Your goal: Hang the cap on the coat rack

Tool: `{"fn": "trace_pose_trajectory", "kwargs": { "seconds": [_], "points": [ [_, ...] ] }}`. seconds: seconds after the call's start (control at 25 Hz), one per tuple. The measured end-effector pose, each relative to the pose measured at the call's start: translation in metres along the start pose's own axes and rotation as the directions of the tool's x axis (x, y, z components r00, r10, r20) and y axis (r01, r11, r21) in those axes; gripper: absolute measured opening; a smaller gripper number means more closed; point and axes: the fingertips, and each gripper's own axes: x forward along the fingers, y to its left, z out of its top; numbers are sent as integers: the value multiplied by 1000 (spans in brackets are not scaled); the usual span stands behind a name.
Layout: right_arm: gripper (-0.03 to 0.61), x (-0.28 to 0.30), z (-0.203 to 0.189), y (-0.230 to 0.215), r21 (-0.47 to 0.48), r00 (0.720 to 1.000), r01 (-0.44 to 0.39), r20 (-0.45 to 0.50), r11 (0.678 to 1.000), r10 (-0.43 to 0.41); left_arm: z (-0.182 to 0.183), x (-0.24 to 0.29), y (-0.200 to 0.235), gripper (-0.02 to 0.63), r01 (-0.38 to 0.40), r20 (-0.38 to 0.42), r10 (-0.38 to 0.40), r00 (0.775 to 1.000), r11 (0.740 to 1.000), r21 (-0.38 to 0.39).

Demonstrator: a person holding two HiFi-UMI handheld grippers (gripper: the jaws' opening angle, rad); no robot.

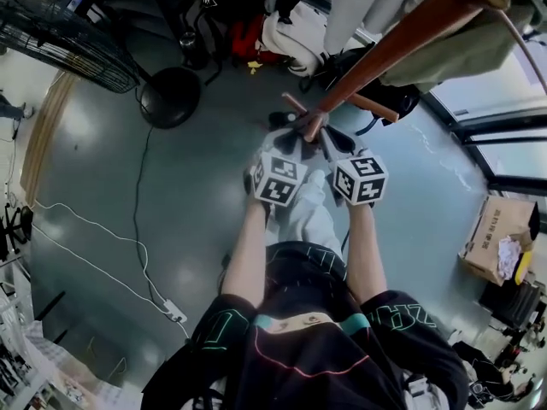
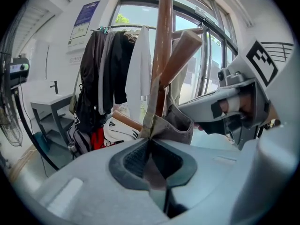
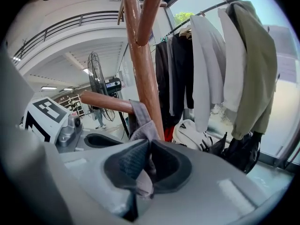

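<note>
A grey-brown cap (image 2: 174, 123) is pinched at two spots of its edge by both grippers. My left gripper (image 2: 149, 142) is shut on its fabric, close to the wooden coat rack pole (image 2: 163, 46) and an angled peg (image 2: 180, 55). My right gripper (image 3: 147, 149) is shut on another fold of the cap (image 3: 140, 125), which lies against a side peg (image 3: 105, 102) beside the coat rack pole (image 3: 143, 64). In the head view both grippers (image 1: 278, 178) (image 1: 359, 180) sit side by side under the coat rack (image 1: 389, 49), with the cap (image 1: 295, 139) at its pegs.
A clothes rail with dark and white garments (image 2: 112, 64) stands behind the rack, with bags (image 1: 286, 37) on the floor below. A standing fan (image 1: 64, 37) is at the left, a cable and power strip (image 1: 171, 310) cross the floor, and a cardboard box (image 1: 500, 237) sits right.
</note>
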Motion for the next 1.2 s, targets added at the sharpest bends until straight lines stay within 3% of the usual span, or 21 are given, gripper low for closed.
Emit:
{"fn": "trace_pose_trajectory", "kwargs": {
  "seconds": [0.24, 0.44, 0.6, 0.72, 0.92, 1.08, 1.2],
  "points": [
    [49, -8, -3, -6, 9, 1000, -13, -25, 1000, 13, 2, -15, 1, 42, 46, -20, -46, 999, 998, 32],
    [49, -8, 9, -13, -43, 998, -37, -61, 998, 35, 36, -32, 26, 60, 49, 69, -53, 996, 997, 57],
    [49, -20, 39, -21, -34, 1000, -13, 24, 999, 13, 71, -51, 51, 57, -34, 171, 23, 985, 998, 60],
    [48, -32, 65, -26, -42, 992, 29, 125, 999, -24, 103, -62, 59, 38, -85, 271, 71, 960, 996, 40],
    [5, -62, 106, -38, -30, 951, 119, 290, 992, -105, 151, -79, 50, 11, -172, 371, 115, 922, 977, 125],
    [5, -88, 135, -49, -42, 911, 212, 371, 976, -182, 191, -94, 39, 11, -212, 465, 135, 875, 970, 118],
    [3, -99, 143, -61, -48, 896, 274, 375, 960, -237, 211, -101, 38, 11, -254, 507, 171, 845, 962, 99]
  ]
}}
